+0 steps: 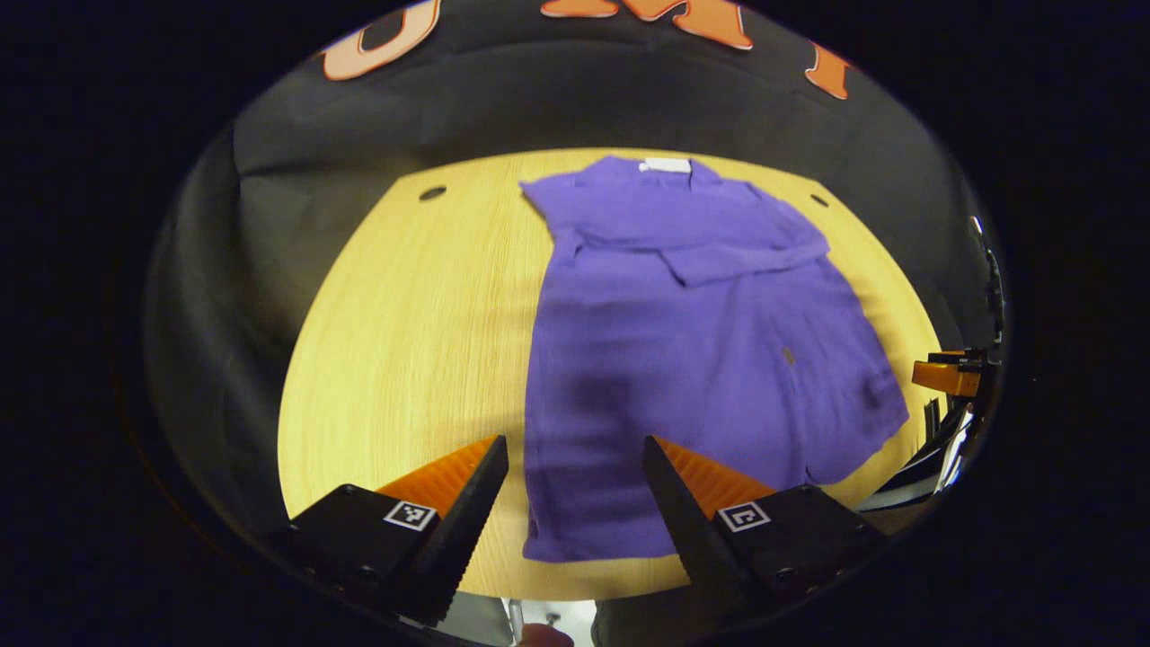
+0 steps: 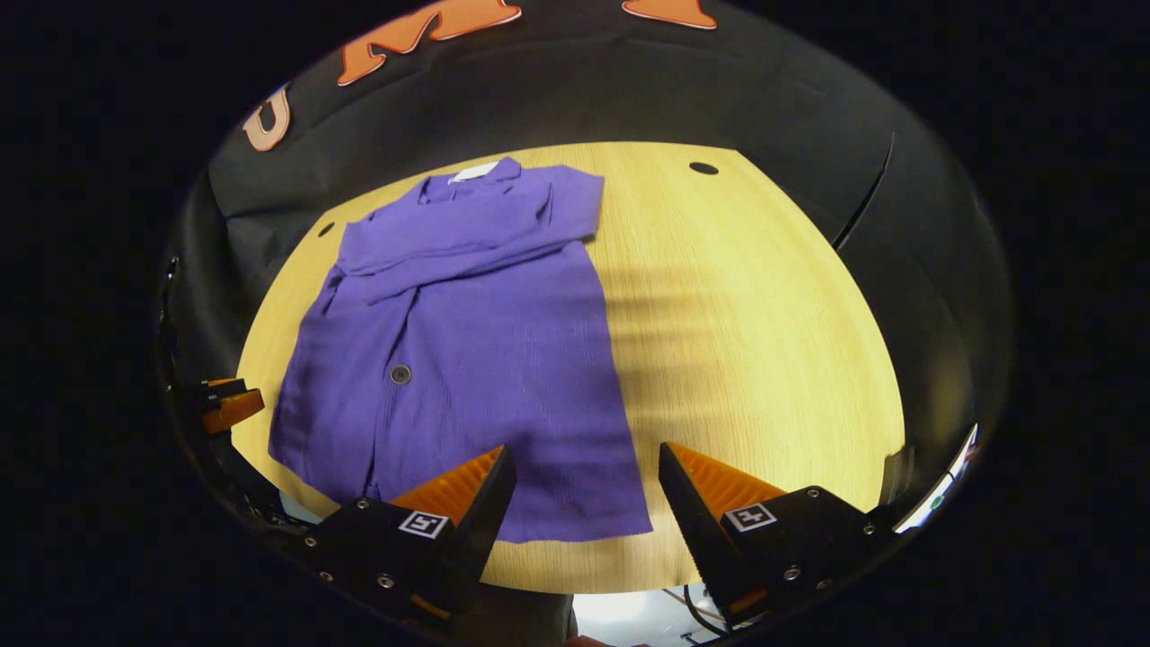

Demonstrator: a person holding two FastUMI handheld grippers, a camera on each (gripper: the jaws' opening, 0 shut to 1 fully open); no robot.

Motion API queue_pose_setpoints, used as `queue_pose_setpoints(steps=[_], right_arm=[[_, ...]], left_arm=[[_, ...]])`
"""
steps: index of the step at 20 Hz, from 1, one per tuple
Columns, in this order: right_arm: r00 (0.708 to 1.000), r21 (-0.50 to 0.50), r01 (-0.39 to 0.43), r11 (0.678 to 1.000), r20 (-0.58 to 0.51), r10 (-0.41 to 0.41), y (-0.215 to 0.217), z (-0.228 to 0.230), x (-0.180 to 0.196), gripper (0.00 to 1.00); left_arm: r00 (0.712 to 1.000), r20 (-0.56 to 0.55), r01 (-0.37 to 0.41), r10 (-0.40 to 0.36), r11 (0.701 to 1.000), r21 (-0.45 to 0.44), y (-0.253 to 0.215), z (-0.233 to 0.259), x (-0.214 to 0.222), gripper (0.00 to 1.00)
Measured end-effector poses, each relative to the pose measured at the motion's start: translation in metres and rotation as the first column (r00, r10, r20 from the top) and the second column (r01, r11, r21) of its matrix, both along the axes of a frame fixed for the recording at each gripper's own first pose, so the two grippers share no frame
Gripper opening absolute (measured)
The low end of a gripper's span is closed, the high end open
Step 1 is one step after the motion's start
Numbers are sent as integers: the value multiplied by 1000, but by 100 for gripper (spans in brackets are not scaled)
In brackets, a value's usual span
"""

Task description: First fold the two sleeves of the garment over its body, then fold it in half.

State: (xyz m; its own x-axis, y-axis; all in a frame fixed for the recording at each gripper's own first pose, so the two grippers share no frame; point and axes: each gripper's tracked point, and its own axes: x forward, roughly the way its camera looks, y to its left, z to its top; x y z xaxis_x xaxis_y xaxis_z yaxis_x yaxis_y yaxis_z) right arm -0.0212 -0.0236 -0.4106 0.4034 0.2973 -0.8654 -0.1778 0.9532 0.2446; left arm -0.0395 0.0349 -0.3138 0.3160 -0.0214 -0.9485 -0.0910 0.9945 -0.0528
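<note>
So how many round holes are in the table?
2. Both lie near the table's far edge: one hole right of the shirt, the other left of it.

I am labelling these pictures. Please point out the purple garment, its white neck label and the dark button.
purple garment (image 1: pixel 683 395): left gripper view, on its lower body.
white neck label (image 1: pixel 666 165): left gripper view, middle of the label at the collar.
dark button (image 2: pixel 401 374): right gripper view, on the button's centre.
</note>
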Motion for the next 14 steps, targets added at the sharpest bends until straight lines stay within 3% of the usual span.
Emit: queue_pose_setpoints(steps=[5, 10, 14], right_arm=[[992, 3, 4, 1000, -123, -3, -1, -25, -25, 96], [987, -45, -7, 999, -163, 0, -9, -43, -34, 96], [977, -47, -30, 998, -211, 19, -1, -54, -46, 95]], left_arm=[[988, -155, -23, 17, 999, -34, -2, 7, 4, 98], [977, -213, -2, -6, 999, -36, -11, 3, 4, 98], [972, -235, 17, -25, 999, -36, -19, -2, 30, 98]])
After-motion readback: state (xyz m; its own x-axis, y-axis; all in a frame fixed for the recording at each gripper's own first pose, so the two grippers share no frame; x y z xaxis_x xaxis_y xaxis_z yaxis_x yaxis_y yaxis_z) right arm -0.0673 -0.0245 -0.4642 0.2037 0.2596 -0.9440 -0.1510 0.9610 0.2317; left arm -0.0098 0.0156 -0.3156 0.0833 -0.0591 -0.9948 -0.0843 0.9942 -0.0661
